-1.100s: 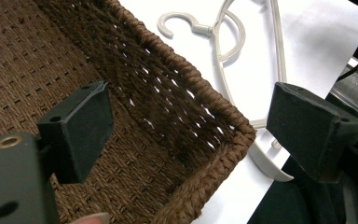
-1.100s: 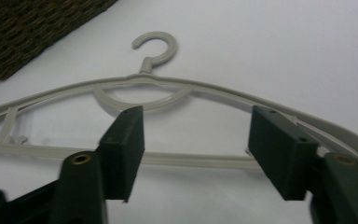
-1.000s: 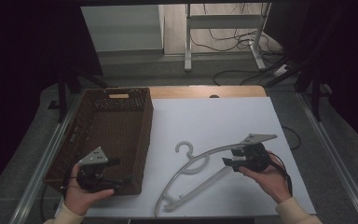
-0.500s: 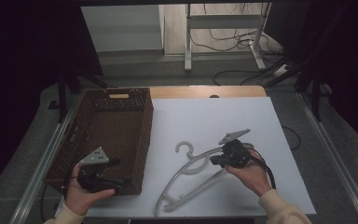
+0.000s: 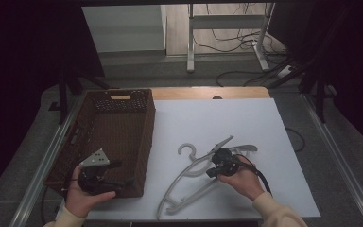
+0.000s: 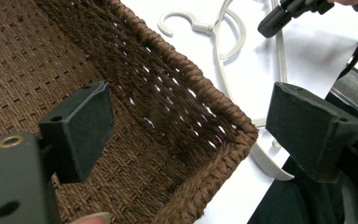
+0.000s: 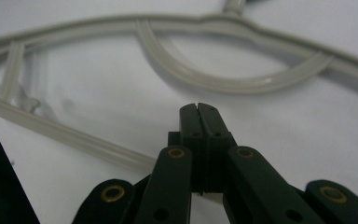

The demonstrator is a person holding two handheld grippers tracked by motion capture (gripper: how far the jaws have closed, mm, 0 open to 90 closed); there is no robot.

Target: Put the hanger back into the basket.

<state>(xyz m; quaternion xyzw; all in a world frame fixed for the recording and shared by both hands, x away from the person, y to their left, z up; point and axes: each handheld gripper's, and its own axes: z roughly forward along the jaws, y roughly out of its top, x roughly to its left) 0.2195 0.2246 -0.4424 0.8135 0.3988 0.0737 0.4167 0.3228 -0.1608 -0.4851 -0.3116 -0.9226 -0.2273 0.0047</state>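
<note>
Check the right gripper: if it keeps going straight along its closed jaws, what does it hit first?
Most likely the white plastic hanger. The right gripper is shut with nothing between its jaws, tips low over the white table, and the hanger's curved inner bar crosses right ahead. Depth is unclear; it might touch the table first.

i am working at a white table top [image 5: 227, 118] with a wooden far edge [image 5: 208, 92]. beyond it, grey floor [image 5: 137, 71] is carrying loose cables [image 5: 236, 45] and a metal stand [image 5: 227, 33]. darkness is flanking both sides; light is falling on a pale panel [image 5: 123, 28].
</note>
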